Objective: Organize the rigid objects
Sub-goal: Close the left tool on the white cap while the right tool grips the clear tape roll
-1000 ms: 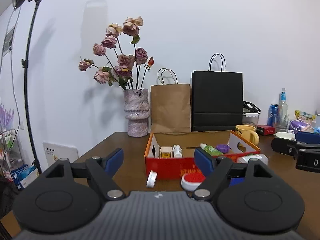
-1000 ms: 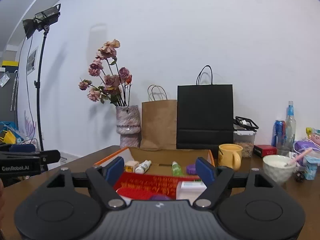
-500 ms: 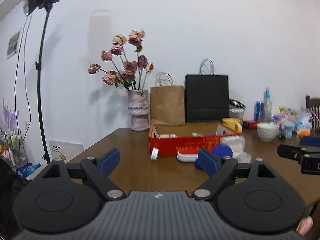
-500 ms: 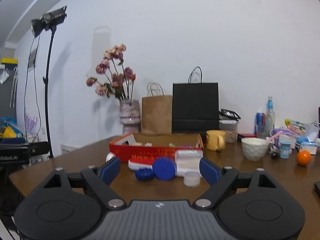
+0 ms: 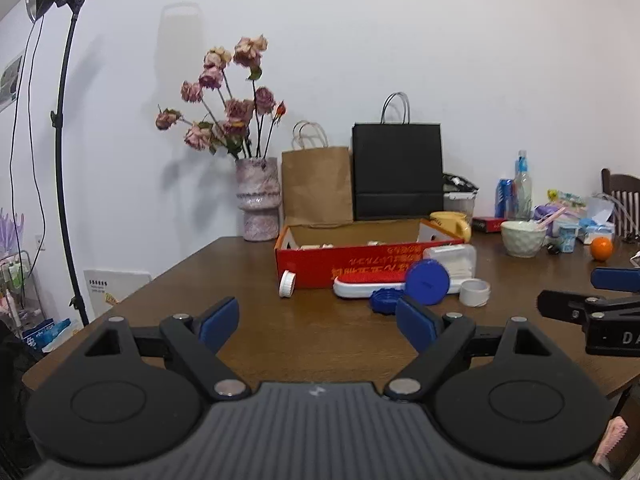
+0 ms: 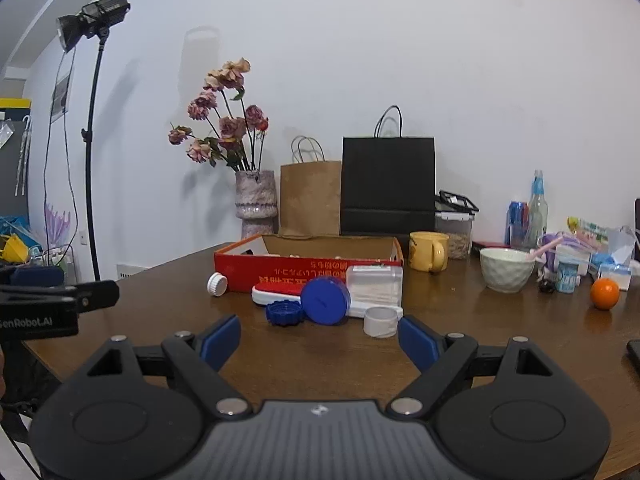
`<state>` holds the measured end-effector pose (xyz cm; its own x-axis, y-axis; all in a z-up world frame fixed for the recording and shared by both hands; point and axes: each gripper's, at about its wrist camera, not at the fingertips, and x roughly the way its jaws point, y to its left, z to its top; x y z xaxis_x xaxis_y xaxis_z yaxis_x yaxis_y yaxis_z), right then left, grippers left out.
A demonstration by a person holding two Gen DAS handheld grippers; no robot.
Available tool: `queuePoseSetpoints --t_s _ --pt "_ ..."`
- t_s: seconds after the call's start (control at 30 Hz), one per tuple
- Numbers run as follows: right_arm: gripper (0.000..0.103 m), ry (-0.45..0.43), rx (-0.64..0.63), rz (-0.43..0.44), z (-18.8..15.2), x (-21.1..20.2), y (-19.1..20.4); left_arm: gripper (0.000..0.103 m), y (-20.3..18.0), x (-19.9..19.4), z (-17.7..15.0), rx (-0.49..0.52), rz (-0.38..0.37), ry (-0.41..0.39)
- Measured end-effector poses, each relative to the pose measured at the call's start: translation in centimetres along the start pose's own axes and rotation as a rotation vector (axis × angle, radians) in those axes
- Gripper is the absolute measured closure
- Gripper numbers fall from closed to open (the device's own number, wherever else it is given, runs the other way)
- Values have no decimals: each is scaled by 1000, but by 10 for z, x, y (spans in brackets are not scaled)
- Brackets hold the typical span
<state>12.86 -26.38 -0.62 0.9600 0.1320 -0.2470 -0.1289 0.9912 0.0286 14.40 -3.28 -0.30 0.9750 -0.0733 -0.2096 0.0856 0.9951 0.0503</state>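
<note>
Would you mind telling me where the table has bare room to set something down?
Bare wood lies between the grippers and the blue lid, and left of the red box toward the vase. Another patch separates the white bowl from the orange. Right in front of the box is crowded.

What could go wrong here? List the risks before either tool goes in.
1. The blue lid stands on edge, leaning on the clear plastic case; a nudge could likely send it rolling.
2. The white bottle cap is also on edge beside the red box and may roll off the table.
3. The items are tightly clustered, so the open right tool might knock neighbours.
</note>
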Motion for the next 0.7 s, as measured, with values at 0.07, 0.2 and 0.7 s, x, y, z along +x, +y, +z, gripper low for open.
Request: queuePoseSetpoints --t_s 0.07,0.2,0.7 --pt "18 16 6 -2 -1 9 -3 16 2 10 0 -7 11 16" --pt "19 40 20 -9 0 30 -10 16 8 31 1 -14 35 38" --pt "26 184 -17 -70 17 153 -46 37 68 198 24 -26 -53 174"
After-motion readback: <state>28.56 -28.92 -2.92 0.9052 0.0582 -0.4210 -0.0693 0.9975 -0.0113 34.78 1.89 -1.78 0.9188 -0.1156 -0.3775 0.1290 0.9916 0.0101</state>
